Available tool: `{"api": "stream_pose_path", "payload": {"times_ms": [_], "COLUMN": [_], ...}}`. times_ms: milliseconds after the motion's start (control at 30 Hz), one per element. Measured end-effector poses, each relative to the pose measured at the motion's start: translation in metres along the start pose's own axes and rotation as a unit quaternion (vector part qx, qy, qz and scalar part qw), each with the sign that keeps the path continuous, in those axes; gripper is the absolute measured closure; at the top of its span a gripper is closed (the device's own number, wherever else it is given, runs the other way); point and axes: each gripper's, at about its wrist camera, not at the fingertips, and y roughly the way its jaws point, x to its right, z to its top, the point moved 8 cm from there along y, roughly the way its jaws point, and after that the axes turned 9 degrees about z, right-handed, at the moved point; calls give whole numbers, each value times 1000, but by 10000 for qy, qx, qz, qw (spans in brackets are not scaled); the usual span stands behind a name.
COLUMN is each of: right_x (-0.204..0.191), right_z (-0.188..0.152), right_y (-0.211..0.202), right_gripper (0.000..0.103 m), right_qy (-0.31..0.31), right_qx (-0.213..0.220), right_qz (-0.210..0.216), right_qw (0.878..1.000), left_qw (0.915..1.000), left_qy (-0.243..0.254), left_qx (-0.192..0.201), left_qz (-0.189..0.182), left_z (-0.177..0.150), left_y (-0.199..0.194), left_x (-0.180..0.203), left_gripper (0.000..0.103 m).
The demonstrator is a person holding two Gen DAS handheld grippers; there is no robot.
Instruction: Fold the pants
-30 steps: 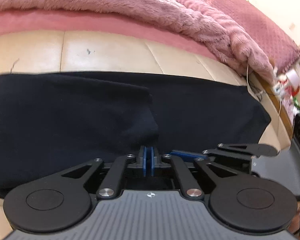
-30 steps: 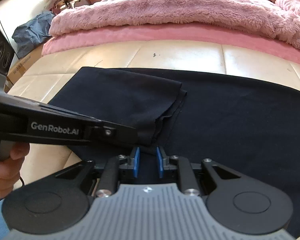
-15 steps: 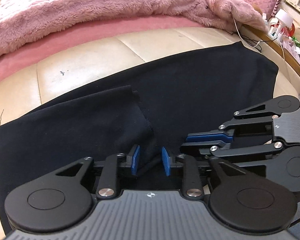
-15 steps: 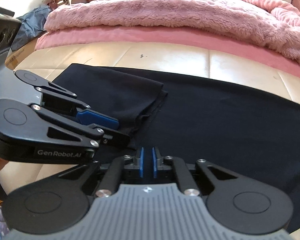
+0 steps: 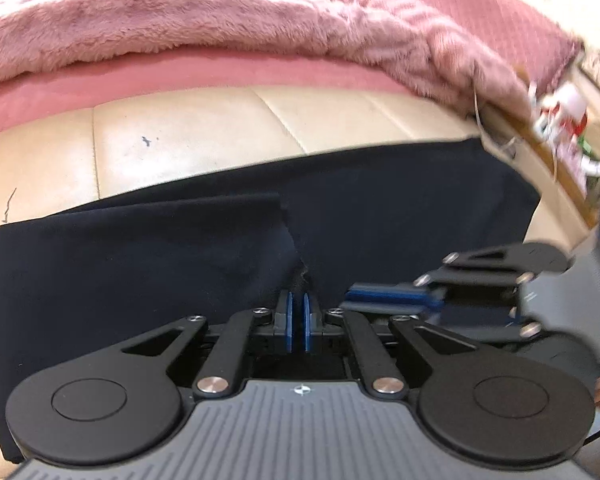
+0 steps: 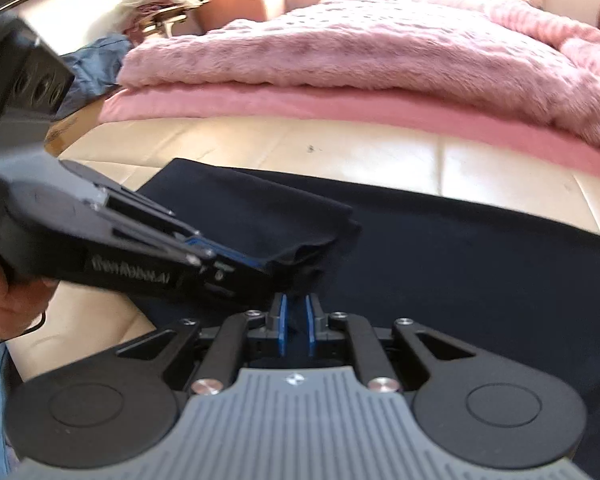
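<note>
Black pants [image 5: 380, 208] lie flat across a cream cushioned surface, with one end folded over into a second layer [image 5: 140, 256]. The pants also show in the right wrist view [image 6: 460, 272], the folded layer [image 6: 260, 216] at left. My left gripper [image 5: 296, 304] has its jaws nearly together on the near corner of the folded layer. My right gripper [image 6: 294, 308] has a narrow gap between its jaws, over the pants' near edge beside that corner; whether it pinches cloth is unclear. The two grippers sit close together.
A fluffy pink blanket [image 5: 180, 20] and a pink sheet [image 6: 300, 100] lie behind the pants. The cream surface [image 5: 220, 132] shows between them. Clutter [image 5: 564, 120] stands at the far right. A blue cloth [image 6: 96, 64] and a hand [image 6: 4, 300] are at left.
My left gripper's jaws have closed from open onto the folded layer's corner. My right gripper's jaws have parted slightly. Both views have shifted and the grippers stay side by side.
</note>
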Motion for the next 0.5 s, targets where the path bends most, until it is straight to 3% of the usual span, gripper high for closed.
{"api": "stream_pose_path", "payload": {"times_ms": [200, 367, 500], "right_x": [3, 4, 7], "right_z": [-10, -13, -13], "right_y": [23, 22, 23], "right_gripper": [102, 102, 103], "right_qy": [109, 153, 144], "right_qx": [-397, -341, -336], "right_qz": [-11, 28, 54], "right_qw": [9992, 9993, 9993], "left_qw": [9998, 9993, 9985], "left_qy": [81, 278, -10], "left_qx": [67, -210, -502], "left_qz": [-183, -158, -238], "left_z": [11, 0, -11], "left_y": [-10, 10, 26], "left_x": [5, 15, 9], "left_gripper": [99, 99, 99]}}
